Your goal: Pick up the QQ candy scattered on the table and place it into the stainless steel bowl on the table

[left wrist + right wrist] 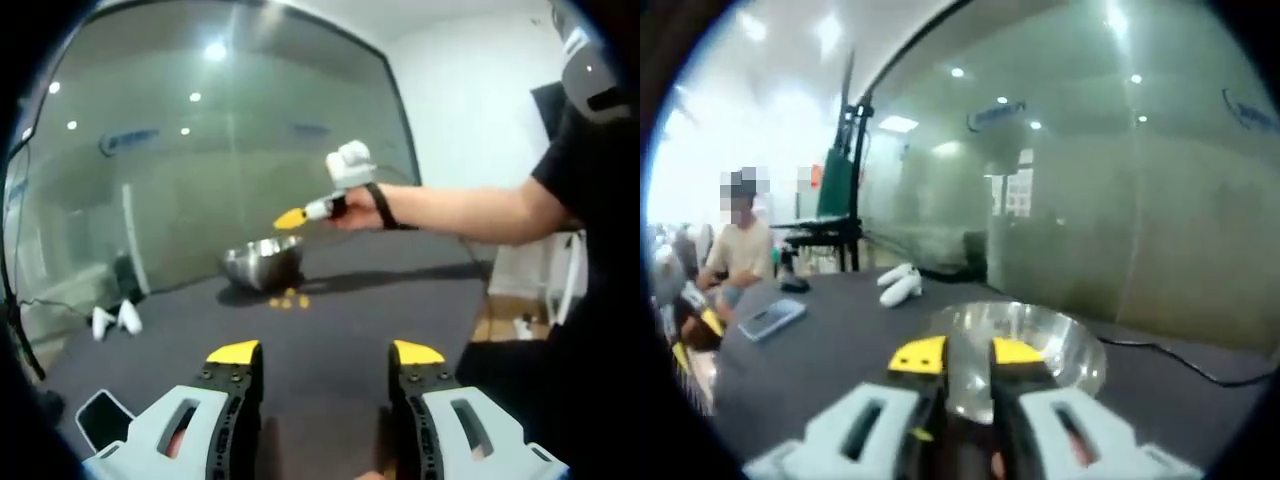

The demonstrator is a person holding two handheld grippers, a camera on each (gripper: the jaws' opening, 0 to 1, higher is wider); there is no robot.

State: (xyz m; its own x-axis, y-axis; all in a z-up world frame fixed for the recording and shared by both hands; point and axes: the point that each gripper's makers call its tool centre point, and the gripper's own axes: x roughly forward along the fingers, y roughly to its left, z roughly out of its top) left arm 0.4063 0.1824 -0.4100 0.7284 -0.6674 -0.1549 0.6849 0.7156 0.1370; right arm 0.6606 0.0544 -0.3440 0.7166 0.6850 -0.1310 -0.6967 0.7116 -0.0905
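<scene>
Steel bowl (1025, 345) under right claw (968, 355)

The stainless steel bowl (262, 262) stands on the table (360, 320), with the QQ candy (288, 298) scattered on the table just in front of it. In the right gripper view, a phone (770, 319) and two controllers (900, 283) lie on the table left of the bowl, before the glass wall (1120, 190).

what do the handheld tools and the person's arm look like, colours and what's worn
Both tools have pale grey slotted jaw bodies with black inner faces and yellow tips: left tool, right tool. The person wears a black short-sleeved shirt and a black wrist strap.
</scene>
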